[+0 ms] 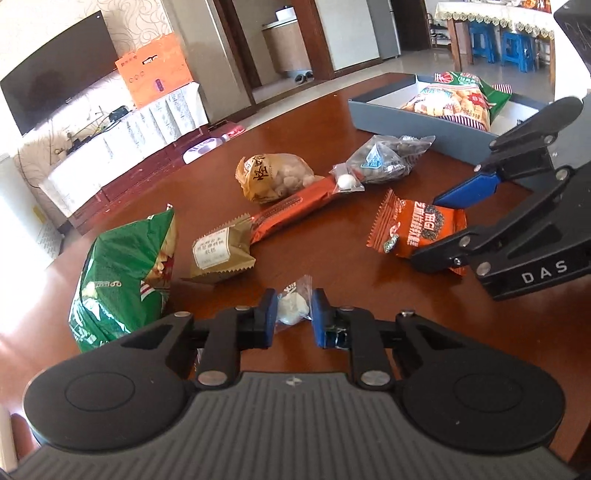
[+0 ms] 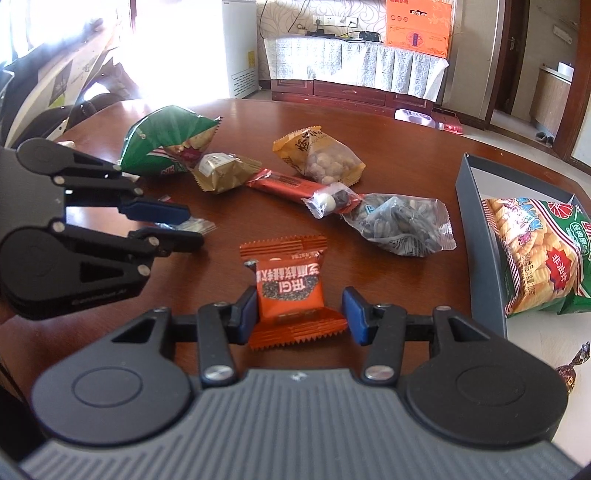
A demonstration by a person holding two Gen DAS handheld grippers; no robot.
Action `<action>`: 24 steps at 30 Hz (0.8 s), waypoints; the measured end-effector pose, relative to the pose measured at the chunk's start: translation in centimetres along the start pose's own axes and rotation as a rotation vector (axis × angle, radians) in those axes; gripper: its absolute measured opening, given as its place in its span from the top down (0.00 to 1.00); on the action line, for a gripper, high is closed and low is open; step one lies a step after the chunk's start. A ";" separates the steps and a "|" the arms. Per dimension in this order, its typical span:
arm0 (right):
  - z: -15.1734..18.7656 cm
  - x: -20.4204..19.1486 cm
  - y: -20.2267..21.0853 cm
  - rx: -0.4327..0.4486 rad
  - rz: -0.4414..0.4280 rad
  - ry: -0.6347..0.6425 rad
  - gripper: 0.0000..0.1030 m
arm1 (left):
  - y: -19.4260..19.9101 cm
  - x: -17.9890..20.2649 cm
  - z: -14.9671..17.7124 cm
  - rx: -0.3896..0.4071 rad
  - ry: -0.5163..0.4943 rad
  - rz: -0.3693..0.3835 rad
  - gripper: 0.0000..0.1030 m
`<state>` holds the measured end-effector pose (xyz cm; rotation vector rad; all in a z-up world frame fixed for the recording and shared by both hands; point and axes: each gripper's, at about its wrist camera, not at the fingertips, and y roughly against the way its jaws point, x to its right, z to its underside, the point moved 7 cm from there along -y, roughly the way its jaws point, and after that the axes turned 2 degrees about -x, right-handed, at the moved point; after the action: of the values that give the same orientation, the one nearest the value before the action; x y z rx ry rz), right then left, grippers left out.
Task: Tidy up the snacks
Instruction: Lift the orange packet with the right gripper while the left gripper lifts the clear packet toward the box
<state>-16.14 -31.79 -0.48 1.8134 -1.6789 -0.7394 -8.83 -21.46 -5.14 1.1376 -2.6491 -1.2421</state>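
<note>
Left gripper [image 1: 293, 314] straddles a small clear candy packet [image 1: 291, 304], fingers apart; right gripper [image 2: 298, 308] brackets the orange snack packet [image 2: 291, 284] left of the grey box [image 2: 480, 236], unclamped. Close squarely on packet bodies, avoid crimped edges.

A lived-in home — a living room opening onto a dining area; a flat-screen television [image 1: 55, 85] hangs on patterned wallpaper above a cloth-draped low cabinet [image 2: 354, 74]; slippers [image 1: 304, 77] lie by a doorway; blue plastic stools [image 1: 502, 50] stand under a lace-edged table [image 1: 491, 16] — snack packets litter a polished wooden table [image 1: 303, 254].
</note>
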 end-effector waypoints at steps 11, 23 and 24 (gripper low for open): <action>0.4 -0.9 0.4 0.004 0.000 0.026 0.50 | 0.6 2.4 -0.1 -0.032 0.096 -0.166 0.77; 0.3 -0.4 0.3 0.013 0.012 0.020 0.48 | 0.9 1.3 0.3 -0.001 0.100 -0.285 0.23; 0.3 -0.4 0.2 0.013 0.011 0.019 0.48 | 0.9 1.3 0.2 -0.003 0.102 -0.276 0.28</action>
<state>-16.56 -31.41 -0.51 1.8131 -1.6832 -0.7063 -10.40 -21.72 -5.10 1.5631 -2.4795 -1.1841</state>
